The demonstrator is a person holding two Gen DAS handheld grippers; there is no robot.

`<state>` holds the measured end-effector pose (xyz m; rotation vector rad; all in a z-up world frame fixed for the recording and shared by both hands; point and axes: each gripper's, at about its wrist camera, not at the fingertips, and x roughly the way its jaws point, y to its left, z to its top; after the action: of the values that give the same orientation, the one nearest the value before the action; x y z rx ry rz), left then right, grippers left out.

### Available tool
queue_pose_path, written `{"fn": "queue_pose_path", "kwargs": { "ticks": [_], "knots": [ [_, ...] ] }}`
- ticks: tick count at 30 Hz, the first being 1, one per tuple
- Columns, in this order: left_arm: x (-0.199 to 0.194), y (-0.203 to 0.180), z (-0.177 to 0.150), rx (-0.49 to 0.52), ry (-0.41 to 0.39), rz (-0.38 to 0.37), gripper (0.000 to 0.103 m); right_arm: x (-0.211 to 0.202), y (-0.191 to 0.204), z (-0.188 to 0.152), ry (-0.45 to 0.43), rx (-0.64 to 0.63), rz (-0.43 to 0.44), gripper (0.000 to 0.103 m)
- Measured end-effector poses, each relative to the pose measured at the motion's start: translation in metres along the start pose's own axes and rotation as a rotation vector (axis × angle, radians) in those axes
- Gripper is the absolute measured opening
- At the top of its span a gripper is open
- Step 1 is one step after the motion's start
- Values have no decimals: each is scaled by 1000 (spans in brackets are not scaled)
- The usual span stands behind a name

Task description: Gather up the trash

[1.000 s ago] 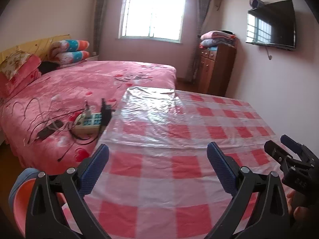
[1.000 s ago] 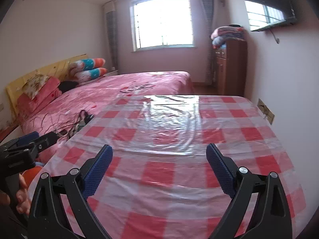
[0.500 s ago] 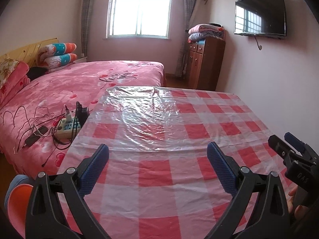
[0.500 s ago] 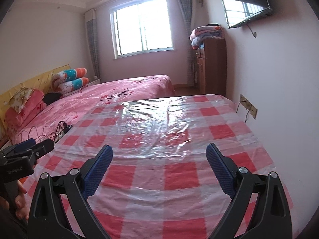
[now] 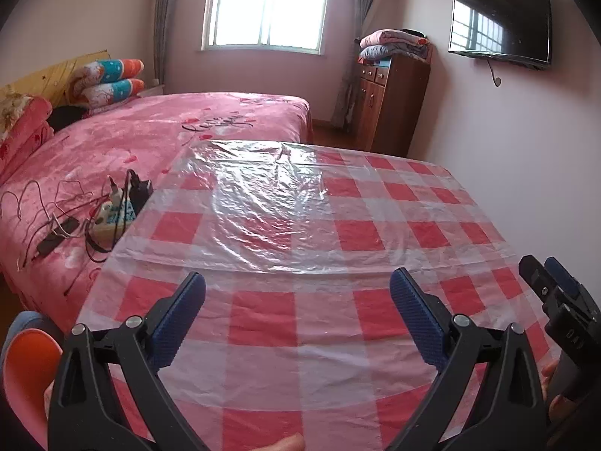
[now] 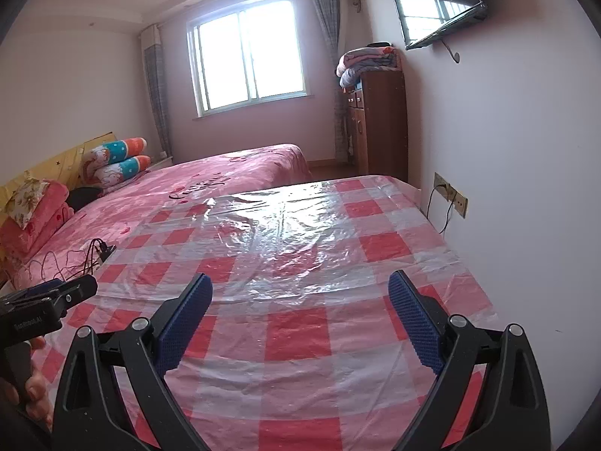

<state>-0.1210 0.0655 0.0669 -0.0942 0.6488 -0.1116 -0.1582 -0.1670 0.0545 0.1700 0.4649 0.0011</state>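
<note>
Room: bedroom is showing one pink bed (image 5: pixel 150 143) at left, one window (image 5: pixel 266 3) far, one wooden cabinet (image 5: pixel 390 101), one wall television (image 5: pixel 501 18).
Surface: one table (image 5: pixel 300 323) is wearing a red-checked cloth under clear plastic.
Trash: none is showing on the table.
Grippers: two; left gripper (image 5: pixel 296 304) and right gripper (image 6: pixel 300 304) are both gaping wide, holding nothing.
Change: both views are sitting nearer the table's right side than a second ago.

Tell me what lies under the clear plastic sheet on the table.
Under the clear plastic sheet lies a red-and-white checked tablecloth, its squares showing through. The table itself is fully covered, so its surface cannot be seen. No trash shows on top.
</note>
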Motion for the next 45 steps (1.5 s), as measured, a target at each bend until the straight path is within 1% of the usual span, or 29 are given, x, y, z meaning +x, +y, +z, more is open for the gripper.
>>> {"fn": "queue_pose_path", "kwargs": {
  "ticks": [6, 11, 18, 29, 38, 41, 42, 45],
  "knots": [
    [2, -7, 1, -18, -13, -5, 99, -2, -5, 0, -6, 0, -1, 94],
    [2, -16, 1, -5, -30, -3, 99, -2, -9, -1, -5, 7, 2, 94],
    [4, -27, 1, 11, -27, -6, 99, -3, -15, 0, -8, 20, 7, 94],
    [9, -34, 0, 24, -13, -1, 99, -3, -16, 0, -4, 23, 14, 94],
    [16, -34, -1, 28, -17, 3, 99, 4, -16, 0, 24, 32, 23, 94],
    [28, -33, 0, 36, 24, 4, 99, 10, -19, 1, 48, 43, 31, 94],
    [32, -32, 0, 35, 38, 2, 99, 15, -20, 1, 74, 52, 40, 94],
    [56, -30, 1, 50, 115, 32, 99, 29, -21, 1, 143, 77, 50, 94]
  ]
}}
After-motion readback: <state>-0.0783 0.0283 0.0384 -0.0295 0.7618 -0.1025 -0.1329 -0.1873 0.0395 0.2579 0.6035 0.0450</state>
